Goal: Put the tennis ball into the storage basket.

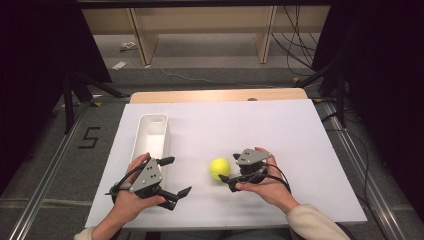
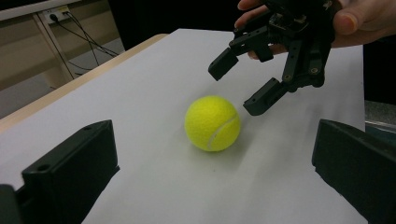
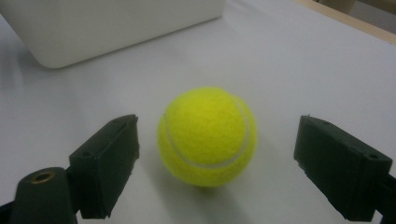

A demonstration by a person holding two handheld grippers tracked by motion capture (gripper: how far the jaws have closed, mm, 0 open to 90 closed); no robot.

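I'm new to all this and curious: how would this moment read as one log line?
right gripper: open, jaws either side of yellow felt tennis ball | left gripper: open, apart | white plastic bin: untouched

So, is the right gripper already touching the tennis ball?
Apart. In the right gripper view, the right gripper stands open, with white table visible between each jaw and the tennis ball.

Yellow tennis ball [image 1: 219, 168] resting on white table [image 1: 300, 130].
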